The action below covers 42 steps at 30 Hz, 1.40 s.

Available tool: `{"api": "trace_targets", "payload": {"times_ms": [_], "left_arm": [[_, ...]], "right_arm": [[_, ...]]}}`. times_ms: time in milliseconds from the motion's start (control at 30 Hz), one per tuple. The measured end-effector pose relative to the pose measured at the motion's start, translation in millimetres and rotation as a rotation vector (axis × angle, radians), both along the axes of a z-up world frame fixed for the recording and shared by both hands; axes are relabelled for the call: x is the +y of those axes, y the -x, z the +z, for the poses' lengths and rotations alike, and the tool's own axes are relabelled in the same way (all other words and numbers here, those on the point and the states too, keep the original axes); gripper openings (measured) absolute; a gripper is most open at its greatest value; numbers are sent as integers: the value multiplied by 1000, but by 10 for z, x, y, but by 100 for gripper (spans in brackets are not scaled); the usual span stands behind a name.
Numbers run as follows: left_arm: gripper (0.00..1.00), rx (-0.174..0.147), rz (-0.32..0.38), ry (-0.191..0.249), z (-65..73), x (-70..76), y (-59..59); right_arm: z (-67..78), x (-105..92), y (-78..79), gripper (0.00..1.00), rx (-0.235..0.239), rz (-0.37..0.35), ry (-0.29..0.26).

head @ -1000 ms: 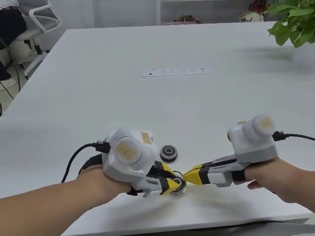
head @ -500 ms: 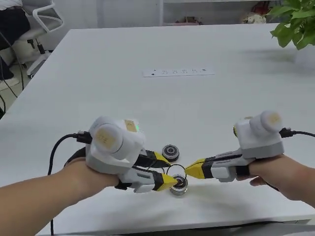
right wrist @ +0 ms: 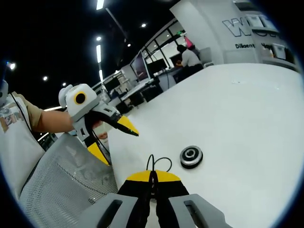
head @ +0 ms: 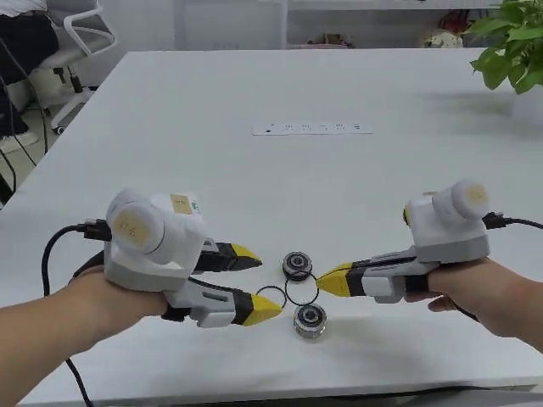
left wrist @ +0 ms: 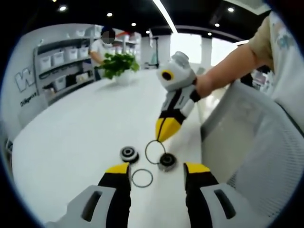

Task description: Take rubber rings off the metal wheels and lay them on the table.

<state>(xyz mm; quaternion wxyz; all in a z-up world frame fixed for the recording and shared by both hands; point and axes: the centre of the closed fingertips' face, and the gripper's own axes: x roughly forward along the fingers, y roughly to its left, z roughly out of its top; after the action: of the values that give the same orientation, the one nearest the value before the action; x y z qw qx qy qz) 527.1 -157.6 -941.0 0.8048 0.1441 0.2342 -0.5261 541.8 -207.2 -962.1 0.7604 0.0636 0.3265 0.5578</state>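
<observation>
Left claw (head: 263, 284) has opened and backed away; right claw (head: 327, 282) stays clenched on a rubber ring (head: 286, 291).

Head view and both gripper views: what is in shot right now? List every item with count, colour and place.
table: 1, white, spans the scene
power strip: 1, white, mid-table
plant: 1, green, far right corner
chair: 1, white frame, beyond the far left corner
wheels: 2, silver and black, front centre; far wheel, near wheel
rubber rings: 2, black; loose ring flat left of the near wheel, pinched ring between the wheels
left gripper: 1, white, yellow-tipped fingers, open beside the loose ring
right gripper: 1, same colours, fingers shut on the pinched ring
</observation>
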Motion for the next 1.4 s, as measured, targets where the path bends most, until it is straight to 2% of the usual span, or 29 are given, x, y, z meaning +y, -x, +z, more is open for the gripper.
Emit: {"api": "trace_targets", "payload": {"times_ms": [233, 500, 667, 967, 1167, 1400], "left_arm": [[51, 18, 74, 18, -6, 186, -30], [58, 21, 110, 29, 7, 317, -50], [61, 16, 125, 24, 9, 351, -72], [66, 5, 137, 10, -1, 419, -87], [67, 15, 147, 7, -32, 465, -86], [67, 25, 162, 8, -58, 514, -96]], "right_arm": [[-45, 106, -49, 0, 5, -8, 3], [-68, 208, -115, 0, 11, -5, 9], [-142, 276, -144, 0, 23, -9, 26], [-230, 404, -82, 0, 70, -10, 40], [-284, 437, -66, 0, 89, -3, 49], [-404, 391, -111, 0, 93, -10, 88]]}}
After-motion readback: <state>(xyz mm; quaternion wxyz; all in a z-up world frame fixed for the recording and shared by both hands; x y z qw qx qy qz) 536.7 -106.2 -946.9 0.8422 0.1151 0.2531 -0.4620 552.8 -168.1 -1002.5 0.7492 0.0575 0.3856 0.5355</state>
